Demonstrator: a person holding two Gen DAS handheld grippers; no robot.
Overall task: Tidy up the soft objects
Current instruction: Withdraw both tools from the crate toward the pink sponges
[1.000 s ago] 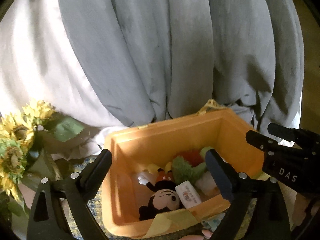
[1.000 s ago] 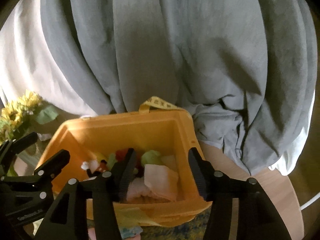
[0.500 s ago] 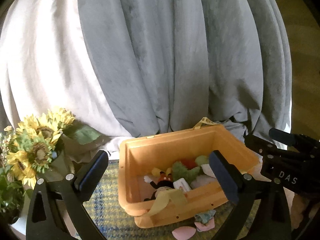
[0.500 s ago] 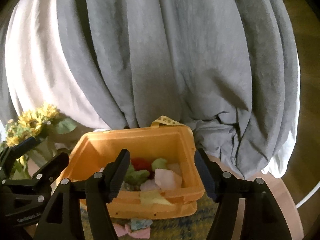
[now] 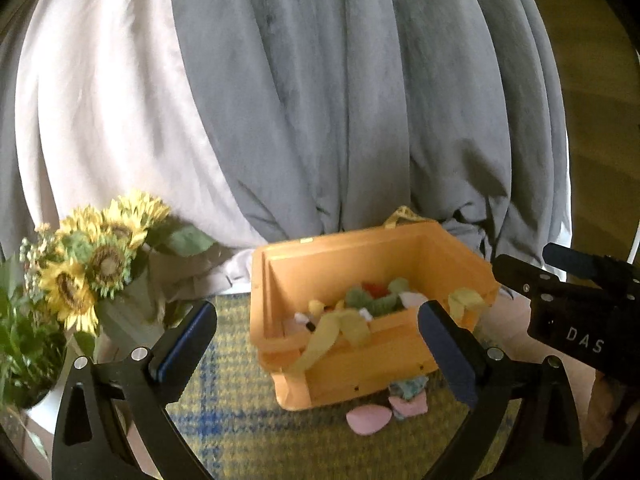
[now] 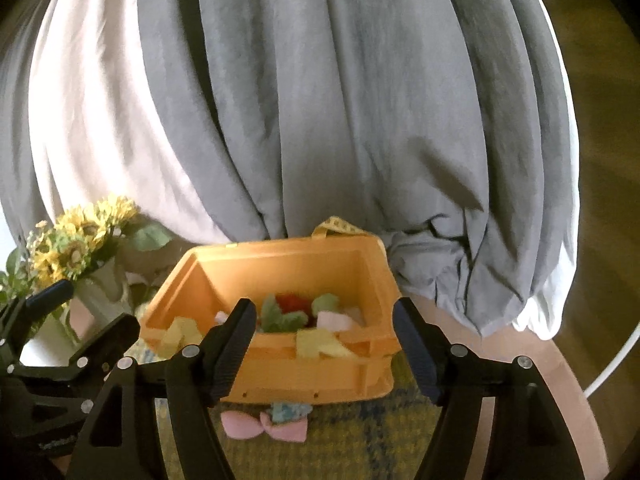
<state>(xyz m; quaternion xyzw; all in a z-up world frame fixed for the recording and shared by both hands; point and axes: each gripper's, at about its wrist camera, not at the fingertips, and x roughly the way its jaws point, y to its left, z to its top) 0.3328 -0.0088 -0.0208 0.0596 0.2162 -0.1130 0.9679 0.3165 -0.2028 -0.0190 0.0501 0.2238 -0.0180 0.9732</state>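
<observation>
An orange plastic bin stands on a yellow-and-blue plaid mat and holds several soft toys, green, red and pink ones. Yellow cloths hang over its front rim. A pink bow-shaped soft piece and a small teal one lie on the mat in front of the bin. My left gripper is open and empty, back from the bin. My right gripper is open and empty too; it shows at the right of the left wrist view.
A bunch of sunflowers in a white vase stands left of the bin. Grey and white curtains hang close behind. The round wooden table's edge curves at the right.
Both grippers have pulled back and up from the bin, open and empty throughout. The bin looks smaller, and the mat and the pink and teal pieces in front have come into view.
</observation>
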